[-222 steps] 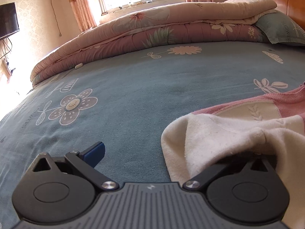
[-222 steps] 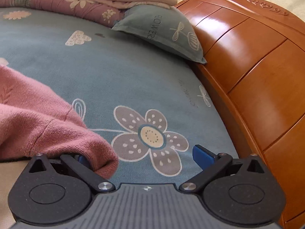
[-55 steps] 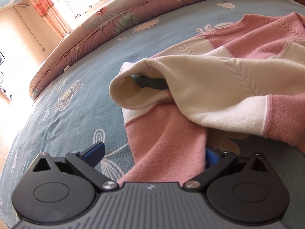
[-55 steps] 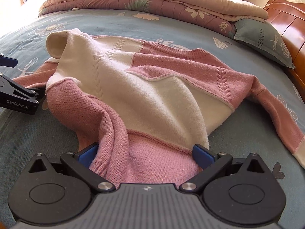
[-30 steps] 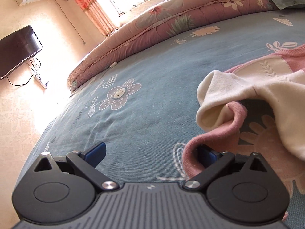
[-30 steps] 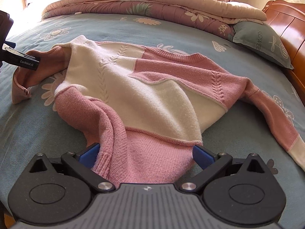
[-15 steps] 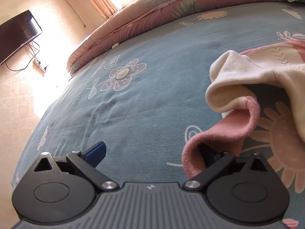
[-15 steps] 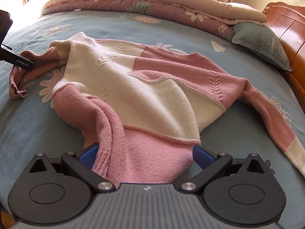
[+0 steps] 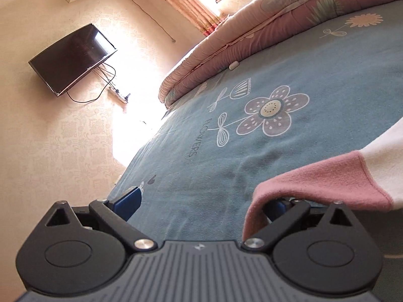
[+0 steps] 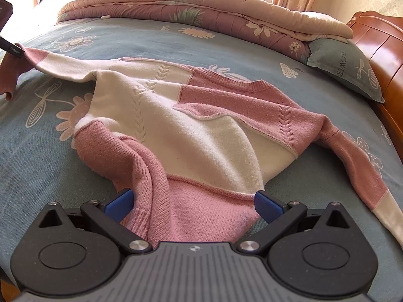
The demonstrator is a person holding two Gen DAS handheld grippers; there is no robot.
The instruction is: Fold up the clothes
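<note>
A pink and cream knitted sweater [image 10: 191,125] lies face up on the blue flowered bed sheet [image 10: 37,176]. Its bunched pink hem [image 10: 201,216] lies between the wide-apart fingers of my right gripper [image 10: 192,205], which is open. Its left sleeve [image 10: 68,66] stretches out to the far left, where the left gripper's finger [image 10: 11,47] shows at the cuff. In the left wrist view, my left gripper [image 9: 201,202] is open; the pink cuff [image 9: 314,183] drapes over and hides its right finger, and the left blue pad [image 9: 128,198] is bare. The other sleeve [image 10: 365,171] trails right.
A folded pink floral quilt [image 10: 201,7] runs along the far side of the bed. A blue pillow [image 10: 342,68] rests against the wooden headboard [image 10: 377,40] on the right. The bed's left edge [image 9: 133,166] drops off toward a wall with a television [image 9: 73,58].
My left gripper has swung out to the left with the cuff hooked on its right finger, drawing the crumpled sleeve out straight. The right gripper has barely moved.
</note>
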